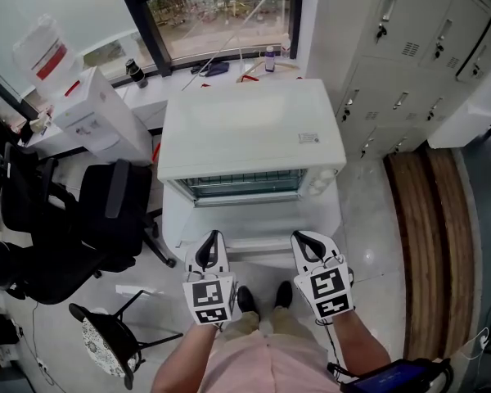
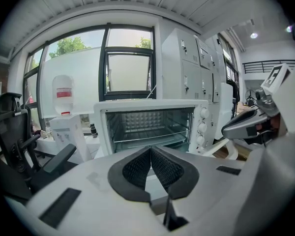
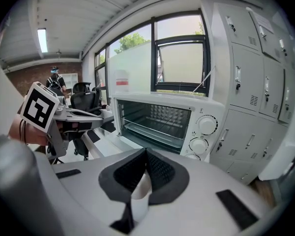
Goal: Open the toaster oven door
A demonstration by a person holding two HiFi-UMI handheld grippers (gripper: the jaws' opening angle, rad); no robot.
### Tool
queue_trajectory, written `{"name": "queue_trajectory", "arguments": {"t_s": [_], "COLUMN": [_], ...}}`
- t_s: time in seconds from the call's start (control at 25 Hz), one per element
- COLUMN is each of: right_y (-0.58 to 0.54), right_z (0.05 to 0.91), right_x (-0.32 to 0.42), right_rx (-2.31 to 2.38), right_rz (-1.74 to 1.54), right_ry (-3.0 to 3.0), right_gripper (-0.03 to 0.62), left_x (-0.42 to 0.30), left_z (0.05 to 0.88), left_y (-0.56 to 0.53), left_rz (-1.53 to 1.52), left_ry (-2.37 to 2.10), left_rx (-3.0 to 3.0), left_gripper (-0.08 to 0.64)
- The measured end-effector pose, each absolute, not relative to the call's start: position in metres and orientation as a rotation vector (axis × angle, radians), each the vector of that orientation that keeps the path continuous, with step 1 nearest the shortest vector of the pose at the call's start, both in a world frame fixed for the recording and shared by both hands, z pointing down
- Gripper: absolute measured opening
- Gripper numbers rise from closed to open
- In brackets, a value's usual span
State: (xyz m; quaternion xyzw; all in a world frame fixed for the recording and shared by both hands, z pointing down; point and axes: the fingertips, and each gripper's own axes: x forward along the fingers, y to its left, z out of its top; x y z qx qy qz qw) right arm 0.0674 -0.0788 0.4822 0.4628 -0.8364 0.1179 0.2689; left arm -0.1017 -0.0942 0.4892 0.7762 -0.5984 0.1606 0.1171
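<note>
The white toaster oven [image 1: 252,129] stands in front of me on a low white stand. Its door [image 1: 258,242] hangs open, folded down toward me. The left gripper view shows the bare cavity with its wire rack [image 2: 147,127], and the right gripper view shows the knobs [image 3: 206,126] at the oven's right. My left gripper [image 1: 215,236] and right gripper [image 1: 299,237] hover side by side just short of the door's front edge. Both are shut with nothing between the jaws, left gripper [image 2: 151,150], right gripper [image 3: 146,151].
Black office chairs [image 1: 98,219] crowd the left. A water dispenser [image 1: 94,113] stands behind them. Grey lockers [image 1: 409,64] line the right wall, with a wooden bench [image 1: 434,244] below. The window sill [image 1: 229,68] behind the oven holds small items. A person's shoes [image 1: 262,297] are below.
</note>
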Motion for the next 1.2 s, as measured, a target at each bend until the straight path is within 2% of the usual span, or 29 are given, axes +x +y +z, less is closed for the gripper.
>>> {"name": "queue_trajectory", "arguments": {"t_s": [1.2], "right_y": [-0.046], "right_z": [0.520], "right_x": [0.066], "right_rx": [1.191], "right_rz": [0.381], "right_ry": [-2.228], "right_gripper": [0.002], "left_x": [-0.103], "left_z": [0.529], "left_y": [-0.062], "left_rz": [0.539], "left_ry": [-1.682], "left_rx": [2.234], "left_gripper": [0.014]}}
